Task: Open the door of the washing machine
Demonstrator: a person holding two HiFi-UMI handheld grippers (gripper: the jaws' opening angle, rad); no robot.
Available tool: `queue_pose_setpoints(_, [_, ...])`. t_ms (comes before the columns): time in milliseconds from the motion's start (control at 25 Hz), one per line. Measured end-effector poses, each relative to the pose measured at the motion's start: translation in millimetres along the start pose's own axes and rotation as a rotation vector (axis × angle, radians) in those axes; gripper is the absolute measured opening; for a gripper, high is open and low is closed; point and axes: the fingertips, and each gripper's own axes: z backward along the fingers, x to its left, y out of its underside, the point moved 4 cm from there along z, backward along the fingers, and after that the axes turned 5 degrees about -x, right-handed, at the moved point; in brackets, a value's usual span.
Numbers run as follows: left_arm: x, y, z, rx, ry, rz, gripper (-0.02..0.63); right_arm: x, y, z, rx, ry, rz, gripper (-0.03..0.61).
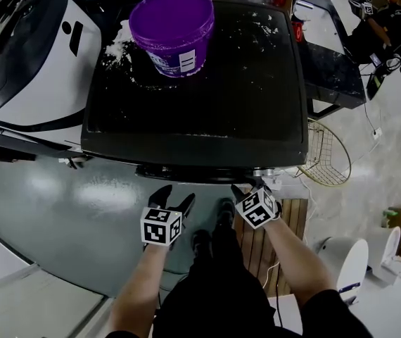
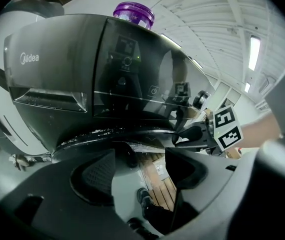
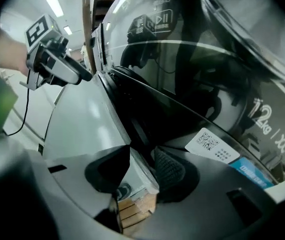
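Observation:
The black washing machine (image 1: 193, 104) stands in front of me, its round door (image 1: 200, 173) bulging below the front edge. In the right gripper view the dark glass door (image 3: 222, 109) fills the right side. My right gripper (image 3: 141, 166) straddles the door's pale rim (image 3: 143, 175), and both pads sit against that strip. It shows at the door's right side in the head view (image 1: 248, 187). My left gripper (image 1: 174, 197) hangs open in front of the door's left part, holding nothing. Only floor and a shoe show between its jaws (image 2: 140, 166), below the door's rim (image 2: 132, 134).
A purple bucket (image 1: 174, 30) stands on the machine's top among white powder. A white appliance (image 1: 32, 69) is close on the left. A wire basket (image 1: 327, 153), a wooden pallet (image 1: 257, 238) and a white bin (image 1: 348, 259) lie to the right. A person (image 1: 383, 27) is far right.

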Motion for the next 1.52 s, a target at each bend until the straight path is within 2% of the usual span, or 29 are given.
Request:
queue_pose_setpoints(280, [-3.5,5.6,3.4,0.020,0.002,-0.029,0.325,1.1,2.1,-4.3,0.019,0.039,0.099,0.163])
queue_pose_setpoints(480, [-12.4,14.4,8.3,0.022,0.006,-0.034,0.325,1.3,2.8,-4.3,0.030,0.050,0.105,0.156])
queue_pose_setpoints(680, [-21.6,29.4,11.6,0.029,0.009,-0.026,0.325,0.0,1.4,-2.6,0.068,0.011,0.088,0.143])
queue_pose_setpoints(960, [-34.5,51.6,10.4,0.044,0.030,-0.005,0.325,1.1,2.5,-2.0,0.089,0.007,0.099,0.133])
queue_pose_setpoints(1080, [-28.4,45.3,10.0,0.030,0.021,-0.003,0.325,-0.1,2.8,-4.4,0.095,0.016,0.123,0.146])
queue_pose_setpoints(1360, [-14.2,30.7,7.5,-0.005,0.007,0.025,0.325,2.4,7.5,-12.8,0.120,0.104,0.213,0.156])
queue_pose_setpoints(1520, [-14.6,28.1,13.9,-0.025,-0.008,0.043,0.325,4.6,8.5,-10.8,0.136,0.083,0.203,0.143])
